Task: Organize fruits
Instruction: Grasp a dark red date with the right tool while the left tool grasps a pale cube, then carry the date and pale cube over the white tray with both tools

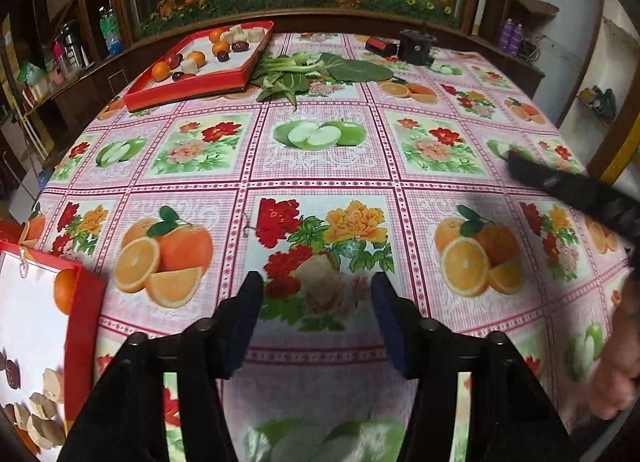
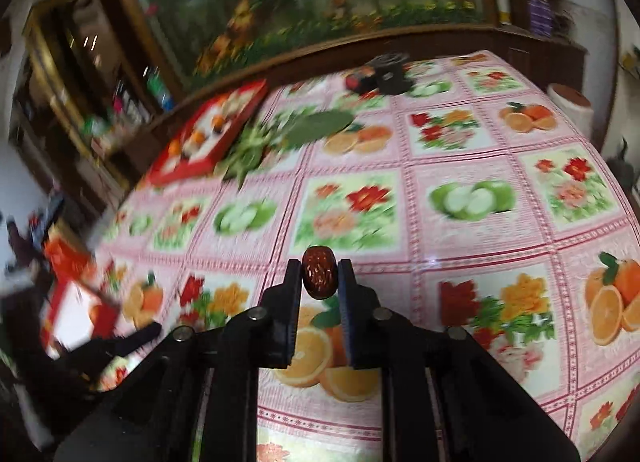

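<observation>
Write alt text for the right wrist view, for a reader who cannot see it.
The right gripper holds a dark red date between its fingers above a fruit-and-flower patterned tablecloth. Farther back, blurred, lie a red tray of fruit and leafy greens.

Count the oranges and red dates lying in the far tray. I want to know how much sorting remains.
Oranges: 4
Red dates: 4
Total in the far tray: 8
Not counted: 1 held date between the fingers of the right gripper.
</observation>
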